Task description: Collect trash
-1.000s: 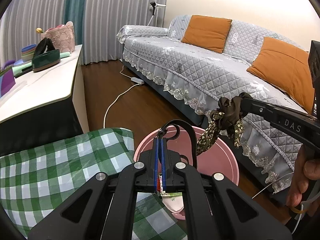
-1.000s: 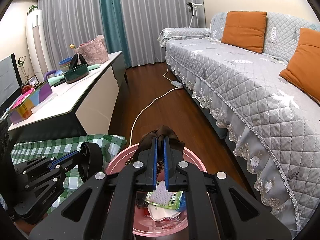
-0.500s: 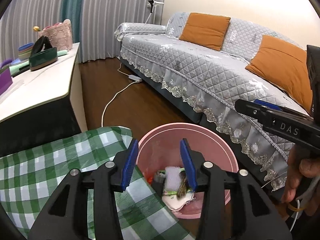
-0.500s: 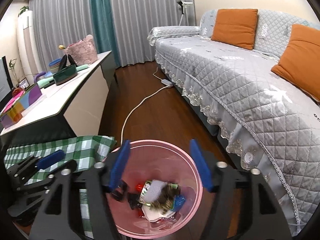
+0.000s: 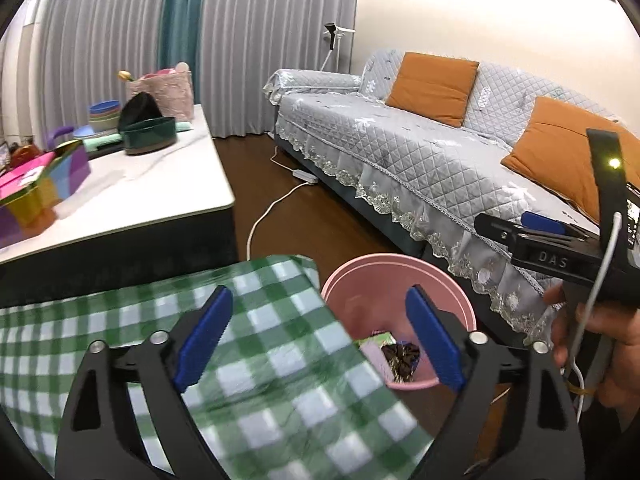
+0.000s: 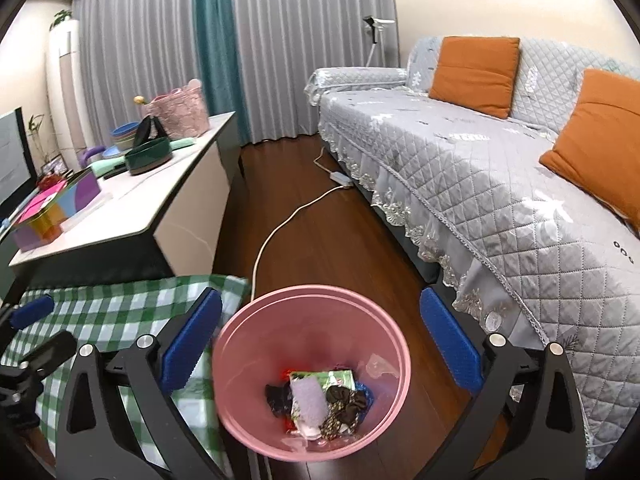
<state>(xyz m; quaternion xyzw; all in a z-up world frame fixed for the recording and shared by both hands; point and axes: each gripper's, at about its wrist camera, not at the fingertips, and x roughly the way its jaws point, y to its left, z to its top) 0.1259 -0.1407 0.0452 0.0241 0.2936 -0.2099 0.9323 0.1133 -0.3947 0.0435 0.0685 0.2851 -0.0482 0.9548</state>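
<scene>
Both grippers have just been opening and now stand wide apart with nothing between the pads: the left gripper (image 5: 316, 344) hangs over the checked cloth (image 5: 248, 360), the right gripper (image 6: 320, 344) over the pink bin (image 6: 240, 360). The trash (image 6: 320, 400), a dark scrunchie, wrappers and a pale pad, lies at the bin's bottom, so we judge the drop done and this step to be pulling clear. Next we would look for more trash, though none shows on the cloth or floor (image 6: 304, 240) from here.

Room is tight: the bin stands between the cloth's edge and the sofa's (image 6: 500, 184) lace skirt, near both. The white cord (image 6: 280, 228) runs across the floor towards the bin's rim. The aisle between the sideboard (image 6: 180, 184) and the sofa is open.
</scene>
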